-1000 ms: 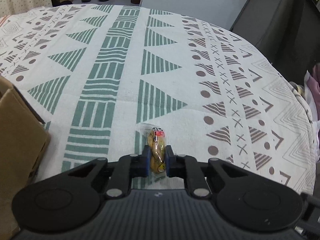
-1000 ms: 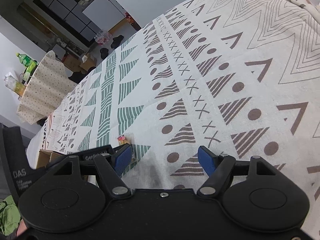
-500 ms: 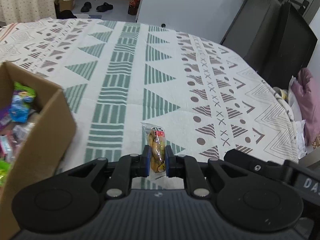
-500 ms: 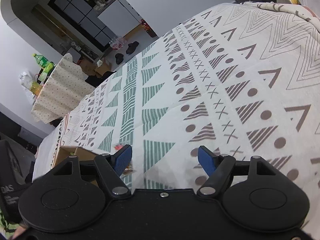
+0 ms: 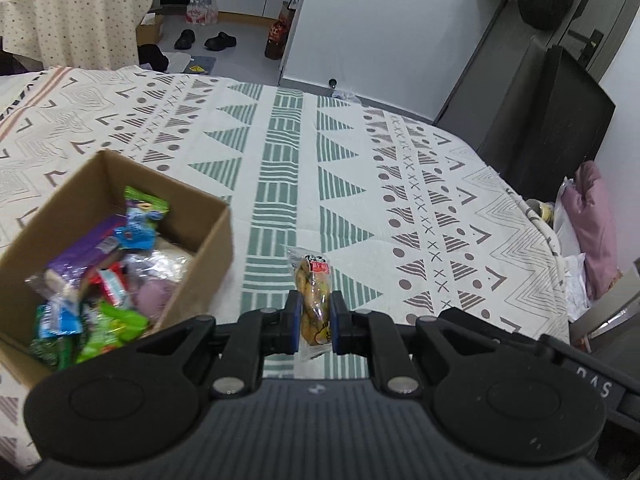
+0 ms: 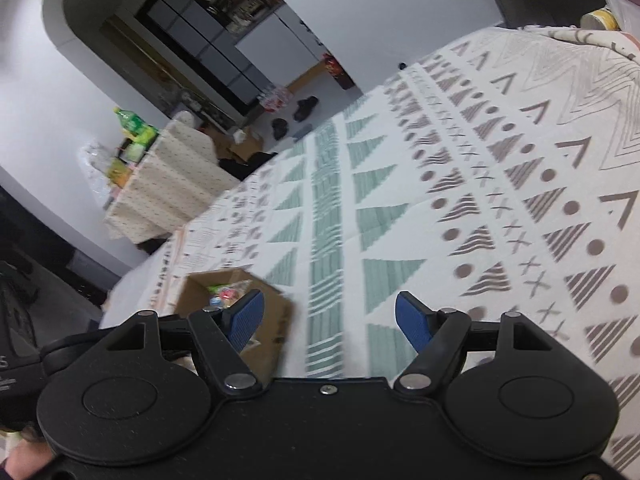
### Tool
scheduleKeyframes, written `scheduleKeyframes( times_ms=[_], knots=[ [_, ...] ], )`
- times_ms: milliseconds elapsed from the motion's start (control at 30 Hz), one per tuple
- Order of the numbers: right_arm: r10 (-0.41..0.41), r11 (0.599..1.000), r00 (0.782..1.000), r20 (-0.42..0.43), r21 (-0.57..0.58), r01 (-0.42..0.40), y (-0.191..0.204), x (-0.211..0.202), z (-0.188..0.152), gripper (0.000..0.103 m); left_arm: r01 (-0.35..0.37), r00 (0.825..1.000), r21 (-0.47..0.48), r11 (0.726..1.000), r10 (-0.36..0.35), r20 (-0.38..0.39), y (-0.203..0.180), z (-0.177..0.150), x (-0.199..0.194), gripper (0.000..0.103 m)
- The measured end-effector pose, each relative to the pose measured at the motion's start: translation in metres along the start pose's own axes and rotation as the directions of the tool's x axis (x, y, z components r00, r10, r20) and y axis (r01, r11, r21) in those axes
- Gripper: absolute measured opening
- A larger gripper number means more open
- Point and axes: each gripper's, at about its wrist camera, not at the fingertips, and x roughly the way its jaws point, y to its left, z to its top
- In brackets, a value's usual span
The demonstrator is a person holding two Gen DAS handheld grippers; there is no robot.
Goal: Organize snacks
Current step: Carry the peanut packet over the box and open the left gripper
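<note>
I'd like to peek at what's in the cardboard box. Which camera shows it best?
The left wrist view: the box sits close, open, with its colourful snack packets visible inside. The right wrist view shows the box small, blurred and partly hidden behind a gripper finger.

A home: shoes (image 5: 205, 40) by the clothed table (image 5: 400, 184).
</note>
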Motion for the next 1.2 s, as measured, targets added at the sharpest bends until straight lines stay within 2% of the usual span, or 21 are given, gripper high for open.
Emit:
scheduleKeyframes(
  times_ms=[100, 233, 633, 833, 900, 1067, 1200],
  knots=[
    [0.017, 1.0, 1.0, 0.01, 0.0, -0.017, 0.014, -0.006, -0.006, 0.067, 0.015, 1.0, -0.007, 1.0, -0.015, 0.007, 0.008, -0.004, -0.016, 0.013],
    [0.049, 0.999, 0.999, 0.014, -0.02, -0.049, 0.034, -0.012, -0.016, 0.066, 0.031, 0.999, -0.02, 0.999, -0.031, 0.017, 0.021, -0.008, -0.034, 0.013],
    [0.127, 0.991, 0.991, -0.046, -0.039, -0.128, 0.091, -0.001, -0.046, 0.058, 0.08, 0.996, -0.07, 0.994, -0.078, 0.031, 0.063, -0.015, -0.072, 0.013],
    [0.166, 0.984, 0.983, -0.08, -0.057, -0.17, 0.122, 0.012, -0.049, 0.044, 0.087, 0.995, -0.105, 0.991, -0.083, 0.046, 0.093, -0.01, -0.087, 0.013],
    [0.17, 0.983, 0.982, -0.088, -0.057, -0.175, 0.13, 0.018, -0.05, 0.039, 0.091, 0.995, -0.108, 0.99, -0.085, 0.055, 0.102, -0.006, -0.092, 0.013],
    [0.147, 0.987, 0.984, -0.1, -0.044, -0.152, 0.139, 0.032, -0.053, 0.039, 0.082, 0.995, -0.126, 0.989, -0.074, 0.065, 0.126, 0.003, -0.097, 0.013],
    [0.121, 0.991, 0.986, -0.117, -0.034, -0.126, 0.139, 0.042, -0.056, 0.039, 0.081, 0.996, -0.154, 0.985, -0.076, 0.04, 0.143, 0.006, -0.09, 0.014]
  ],
)
